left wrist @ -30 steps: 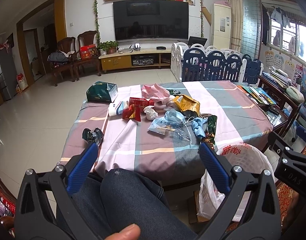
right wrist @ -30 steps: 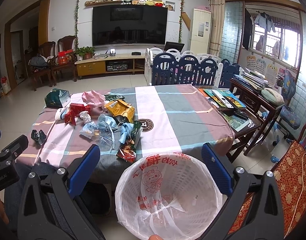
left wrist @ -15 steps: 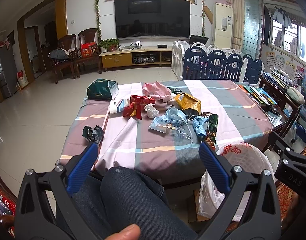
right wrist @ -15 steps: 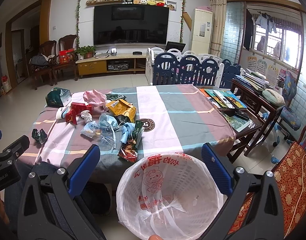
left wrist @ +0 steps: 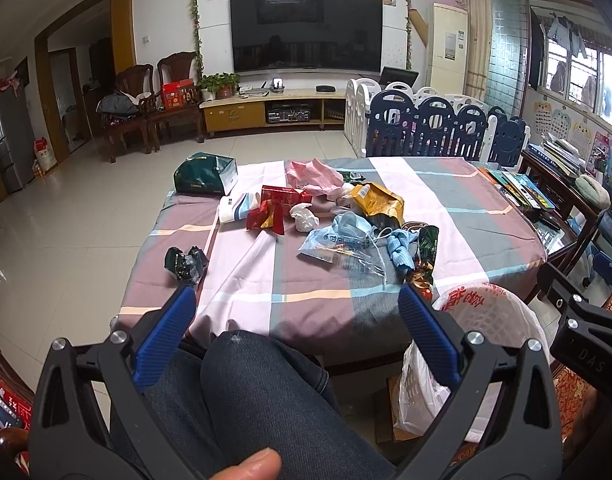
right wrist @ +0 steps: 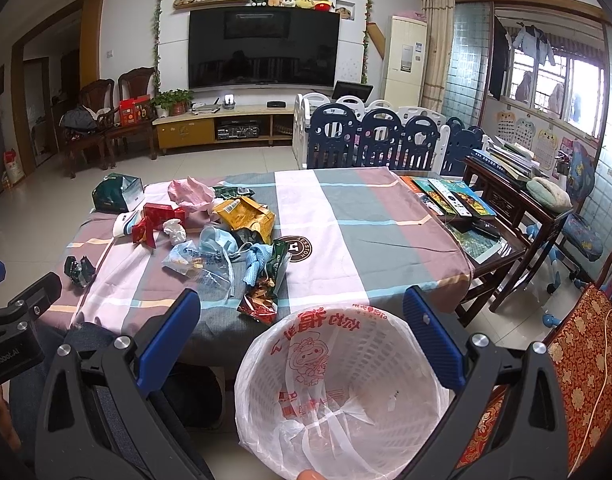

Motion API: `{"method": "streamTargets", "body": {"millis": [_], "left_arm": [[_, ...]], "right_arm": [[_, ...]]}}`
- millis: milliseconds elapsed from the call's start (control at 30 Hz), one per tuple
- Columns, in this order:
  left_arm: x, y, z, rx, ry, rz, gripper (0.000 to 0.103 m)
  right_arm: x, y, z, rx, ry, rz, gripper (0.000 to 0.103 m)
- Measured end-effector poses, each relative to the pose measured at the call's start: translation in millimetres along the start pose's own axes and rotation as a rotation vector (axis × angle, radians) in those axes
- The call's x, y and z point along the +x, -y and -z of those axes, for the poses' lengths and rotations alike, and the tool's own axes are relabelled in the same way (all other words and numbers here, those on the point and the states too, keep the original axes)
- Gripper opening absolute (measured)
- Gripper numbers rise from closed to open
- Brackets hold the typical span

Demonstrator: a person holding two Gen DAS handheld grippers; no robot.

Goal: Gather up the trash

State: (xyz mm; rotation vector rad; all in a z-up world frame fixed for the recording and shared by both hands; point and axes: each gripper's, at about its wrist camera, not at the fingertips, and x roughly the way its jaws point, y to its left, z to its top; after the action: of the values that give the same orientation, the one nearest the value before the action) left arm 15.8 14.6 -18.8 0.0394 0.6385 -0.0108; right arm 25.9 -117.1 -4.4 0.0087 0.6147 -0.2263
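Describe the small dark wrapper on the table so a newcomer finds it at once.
Start at the table with the plaid cloth, its trash pile near the middle. From the pile, look toward the near left corner: the dark wrapper lies there alone on the maroon stripe. It is crumpled, black-green and shiny, apart from all the other litter.

Right gripper (right wrist: pixel 300 316), fingers (right wrist: pixel 170 332) spread wide, hangs above the lined wastebasket (right wrist: pixel 341 392) beside the trash-strewn table (right wrist: pixel 345 232).

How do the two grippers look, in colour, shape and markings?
The left gripper and the right gripper look alike: black skeletal plastic frames with triangular cut-outs and silver bolts, and ribbed blue pads on the fingers. White lettering marks each body side, "DAS" on the right, "GenRobot.AI" on the left. No cables show.
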Motion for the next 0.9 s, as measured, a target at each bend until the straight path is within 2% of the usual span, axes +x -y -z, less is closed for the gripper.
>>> {"method": "streamTargets", "body": {"millis": [733, 900], "left_arm": [[6.4, -6.0, 3.8, -0.012, -0.021, -0.002, 0.101], [9.9, -9.8, 6.5, -0.023, -0.039, -0.003, 0.101]], "right_arm": [[1.5, -9.0, 3.3, -0.006, -0.011, -0.001, 0.100], [2.1, -11.3, 6.0, -0.007, -0.016, -0.031, 0.100]]}}
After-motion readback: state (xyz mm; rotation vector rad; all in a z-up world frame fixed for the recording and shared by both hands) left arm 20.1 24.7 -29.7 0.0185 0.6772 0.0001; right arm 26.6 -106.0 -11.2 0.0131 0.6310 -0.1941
